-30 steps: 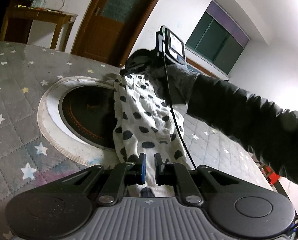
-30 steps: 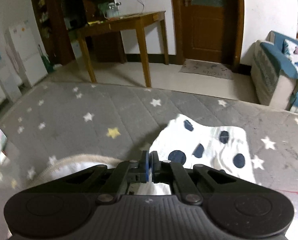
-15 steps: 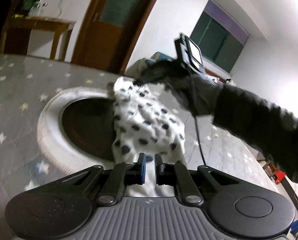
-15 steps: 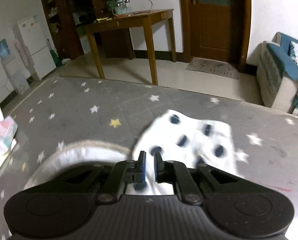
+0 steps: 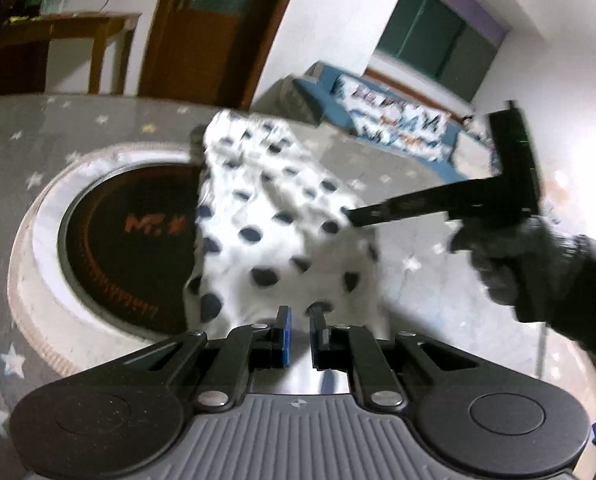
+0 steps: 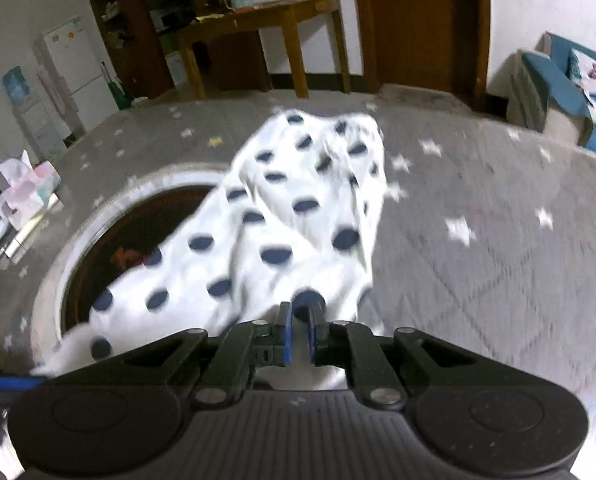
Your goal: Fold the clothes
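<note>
A white garment with dark polka dots (image 5: 266,220) lies partly over the round dark hotplate in the grey star-patterned table cover; it also shows in the right wrist view (image 6: 282,216). My left gripper (image 5: 299,334) is shut on the garment's near edge. My right gripper (image 6: 299,334) is shut on another part of the garment and lifts it. In the left wrist view the right gripper (image 5: 350,213) reaches in from the right, pinching the cloth, held by a dark-gloved hand (image 5: 538,264).
The round hotplate (image 5: 126,236) with its pale ring sits left of the garment. A tissue pack (image 6: 26,192) lies at the table's left edge. A wooden table (image 6: 266,28), a door and a blue sofa (image 6: 570,88) stand beyond.
My right gripper has pulled the garment's far end back towards the near side and to the right, lifting and bunching the cloth. My left gripper stays shut on the near edge.
</note>
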Demonstrator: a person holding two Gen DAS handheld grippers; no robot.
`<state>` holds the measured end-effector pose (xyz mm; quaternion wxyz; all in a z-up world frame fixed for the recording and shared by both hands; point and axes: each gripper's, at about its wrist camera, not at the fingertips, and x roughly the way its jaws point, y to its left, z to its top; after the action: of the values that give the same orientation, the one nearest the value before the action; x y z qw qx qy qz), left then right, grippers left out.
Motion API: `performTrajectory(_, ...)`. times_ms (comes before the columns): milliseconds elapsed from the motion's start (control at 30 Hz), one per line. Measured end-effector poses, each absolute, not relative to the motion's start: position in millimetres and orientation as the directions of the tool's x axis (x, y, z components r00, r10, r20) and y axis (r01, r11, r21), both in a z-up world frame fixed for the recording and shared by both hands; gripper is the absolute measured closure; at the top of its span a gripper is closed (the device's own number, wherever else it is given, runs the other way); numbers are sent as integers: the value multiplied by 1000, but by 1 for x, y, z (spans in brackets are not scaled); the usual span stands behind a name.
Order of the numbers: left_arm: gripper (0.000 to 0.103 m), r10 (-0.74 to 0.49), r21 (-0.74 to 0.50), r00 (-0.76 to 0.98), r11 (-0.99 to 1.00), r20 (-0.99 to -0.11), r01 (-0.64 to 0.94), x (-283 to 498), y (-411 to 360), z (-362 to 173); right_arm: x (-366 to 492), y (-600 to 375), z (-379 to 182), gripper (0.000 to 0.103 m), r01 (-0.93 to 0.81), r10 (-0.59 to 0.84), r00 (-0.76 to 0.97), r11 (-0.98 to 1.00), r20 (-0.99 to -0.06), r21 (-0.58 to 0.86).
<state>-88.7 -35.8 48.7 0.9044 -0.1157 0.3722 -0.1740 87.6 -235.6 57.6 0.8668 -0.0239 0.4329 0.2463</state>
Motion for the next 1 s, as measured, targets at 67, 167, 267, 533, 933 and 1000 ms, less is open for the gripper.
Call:
performTrajectory(67,93,-386,-339,651,918,-654,204,-90,-31,41,81,-240,50,95,-448,393,504,880,-769,157)
performTrajectory(167,93,-377,-347,641,921,-668,179,-93,-23,34,76,-240,51,96,-450,371,517,884,-771,124)
performTrajectory(267,93,-384,-352,649,917,-656,186,-96,-20,41,74,-235,61,95,-454,354,547,887,-759,87)
performTrajectory(533,92,-390,-347,697,914,-601,213,-84,-27,66,70,-211,70,94,-512,395,560,856,-728,71)
performTrajectory(933,92,-350,-336,644,930,-681,150,-55,-17,27,83,-210,59,89,-505,344,541,862,-767,30)
performTrajectory(1000,92,-354,-338,643,928,-679,155,-55,-18,27,93,-207,64,89,-501,350,558,865,-753,31)
